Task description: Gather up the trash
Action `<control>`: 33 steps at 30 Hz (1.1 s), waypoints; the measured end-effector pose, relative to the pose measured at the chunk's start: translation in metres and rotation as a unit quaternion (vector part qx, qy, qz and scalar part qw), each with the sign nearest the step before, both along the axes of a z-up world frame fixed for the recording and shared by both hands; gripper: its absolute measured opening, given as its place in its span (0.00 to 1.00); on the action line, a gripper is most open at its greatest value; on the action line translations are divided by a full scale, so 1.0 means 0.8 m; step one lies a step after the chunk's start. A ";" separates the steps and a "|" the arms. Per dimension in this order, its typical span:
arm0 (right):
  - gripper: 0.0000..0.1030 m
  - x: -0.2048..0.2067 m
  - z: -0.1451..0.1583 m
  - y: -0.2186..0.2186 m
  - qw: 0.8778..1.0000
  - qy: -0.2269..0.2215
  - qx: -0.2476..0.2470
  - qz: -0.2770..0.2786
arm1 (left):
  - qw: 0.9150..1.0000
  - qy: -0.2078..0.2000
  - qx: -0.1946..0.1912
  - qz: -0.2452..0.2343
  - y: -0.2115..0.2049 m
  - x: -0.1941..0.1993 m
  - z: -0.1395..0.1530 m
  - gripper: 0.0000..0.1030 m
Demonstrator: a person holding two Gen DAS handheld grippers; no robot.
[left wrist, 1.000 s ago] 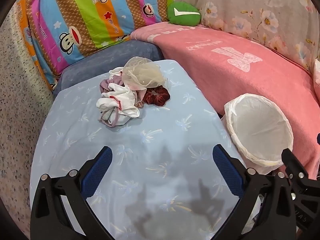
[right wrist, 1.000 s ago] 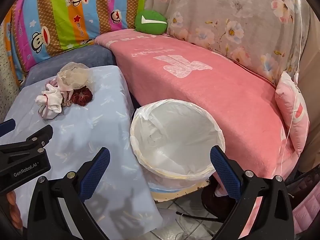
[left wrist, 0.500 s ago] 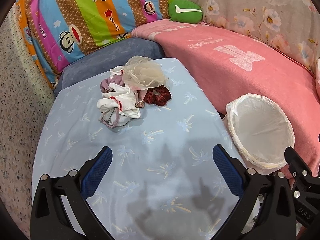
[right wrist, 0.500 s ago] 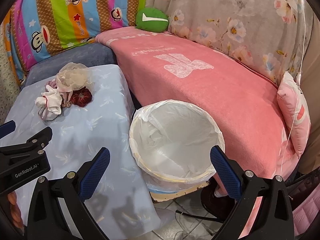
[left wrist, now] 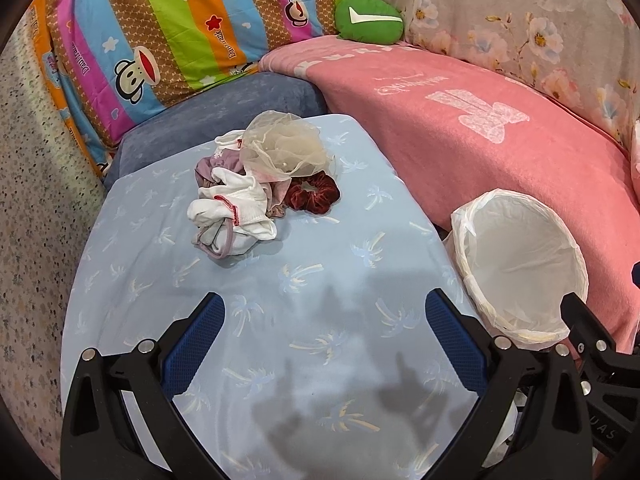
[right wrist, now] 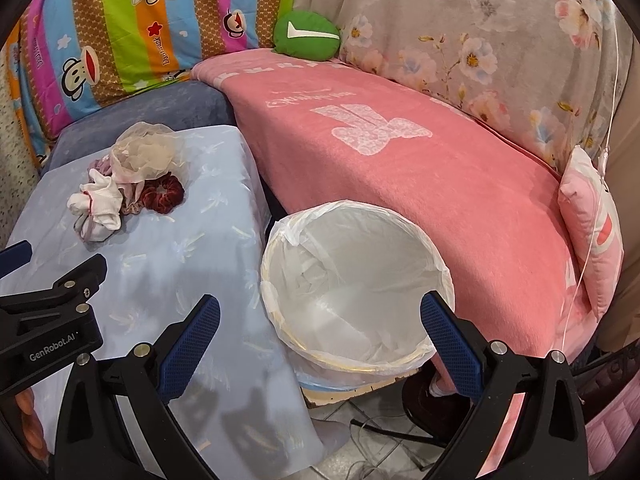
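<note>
**Operator:** Both views have drifted only slightly over the last second; the pile sits a little lower and nearer in the left view than it did, so I read a slow approach, with nothing picked up yet.

**Listener:** What are the grippers doing?

**Operator:** My left gripper [left wrist: 325, 330] is spread wide, blue pads far apart, holding nothing, above the near half of the surface [left wrist: 280, 300]. My right gripper [right wrist: 320, 330] is equally wide and empty, hanging over the trash bin [right wrist: 356, 288].

**Listener:** Where is the trash?

**Operator:** One heap at the far end of the pale blue surface: white socks [left wrist: 234, 210] nearest me, a dark red scrunchie [left wrist: 314, 196] touching them on the right, a cream mesh puff [left wrist: 282, 148] on top behind, and a mauve cloth [left wrist: 212, 166] tucked under. All lie well apart from my left gripper.

**Listener:** And the bin?

**Operator:** White liner, seemingly empty, standing on the floor just beside the surface's right edge, against the pink sofa cover [right wrist: 400, 168].

**Listener:** Room to move?

**Operator:** Bare cloth lies between my left gripper and the heap, so a straight reach looks open. The heap sits near the far edge, by a blue-grey cushion [left wrist: 224, 108]. I judge the carry to the bin must cross the right edge, where my right gripper's black frame [left wrist: 596, 364] already crowds in.
</note>
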State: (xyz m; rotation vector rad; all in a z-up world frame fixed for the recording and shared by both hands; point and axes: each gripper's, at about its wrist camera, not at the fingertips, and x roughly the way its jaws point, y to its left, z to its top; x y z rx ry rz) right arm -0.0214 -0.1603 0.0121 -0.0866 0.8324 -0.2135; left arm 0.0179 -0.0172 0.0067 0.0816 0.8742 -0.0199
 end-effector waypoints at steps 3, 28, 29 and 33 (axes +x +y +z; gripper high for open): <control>0.94 0.002 0.002 0.001 1.000 0.000 -0.001 0.002 | 1.000 0.000 -0.001 0.002 0.000 0.001 0.000 0.93; 0.94 0.009 0.001 0.004 1.000 -0.002 -0.004 0.014 | 1.000 0.000 -0.004 0.009 0.001 0.003 0.000 0.93; 0.94 0.009 0.001 0.004 1.000 -0.001 -0.004 0.014 | 1.000 0.000 -0.004 0.009 0.001 0.003 0.000 0.93; 0.94 0.010 0.001 0.004 1.000 -0.002 -0.004 0.014 | 1.000 -0.001 -0.004 0.009 0.002 0.003 0.000 0.93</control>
